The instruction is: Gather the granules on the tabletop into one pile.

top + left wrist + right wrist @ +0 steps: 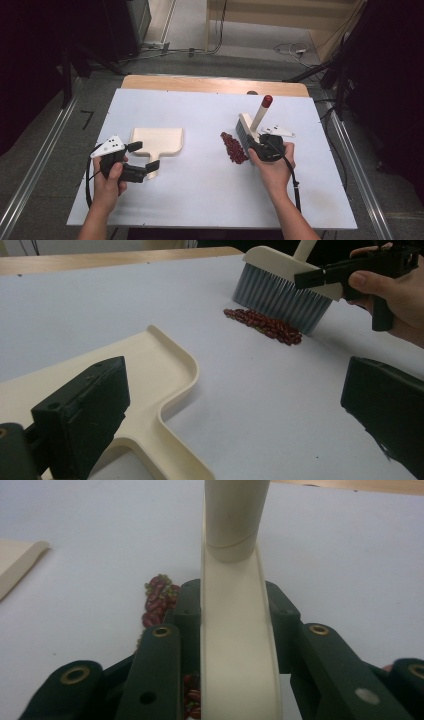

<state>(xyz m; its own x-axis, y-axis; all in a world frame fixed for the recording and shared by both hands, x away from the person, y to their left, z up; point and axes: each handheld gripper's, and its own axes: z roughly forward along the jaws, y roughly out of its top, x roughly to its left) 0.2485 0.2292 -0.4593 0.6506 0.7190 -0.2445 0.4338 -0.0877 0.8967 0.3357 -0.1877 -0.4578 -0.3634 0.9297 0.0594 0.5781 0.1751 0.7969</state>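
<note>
Table (200,200): white board across the middle of the high view. Everything that matters sits along one band across the frame's centre, so think of the sweep as running right to left in that view.

Dustpan (157,141): left of centre in the high view, flat on the table, its handle pointing toward the bottom of the frame. The wide mouth looks to face the upper edge, not the beans, so I'd judge it needs turning or repositioning before anything can be swept in. In the left gripper view the dustpan (150,390) fills the lower left, with its raised rim curving toward the pile.

Brush (248,131): right of centre, bristles down on the table and handle tilted up toward the upper right, ending in a red tip. Its long head runs roughly top to bottom of the frame, parallel to the pile and just to the right of it.

Your right gripper (256,146): clamped on the brush head. The right gripper view shows both jaws pressed flat against the cream brush (237,645) spine.

Your left gripper (146,159): jaws wide and holding nothing, straddling the dustpan handle without touching it, as far as I can tell. It's the nearer hand to the dustpan.

Beans (233,147): a narrow red strip touching the bristles on their left side, long axis top to bottom. Seen from the left gripper, the beans (265,326) lie at upper centre, with bare table between them and the dustpan.

Key relation: the dustpan lies straight left of the beans, well apart from them, with the brush behind the pile.
</note>
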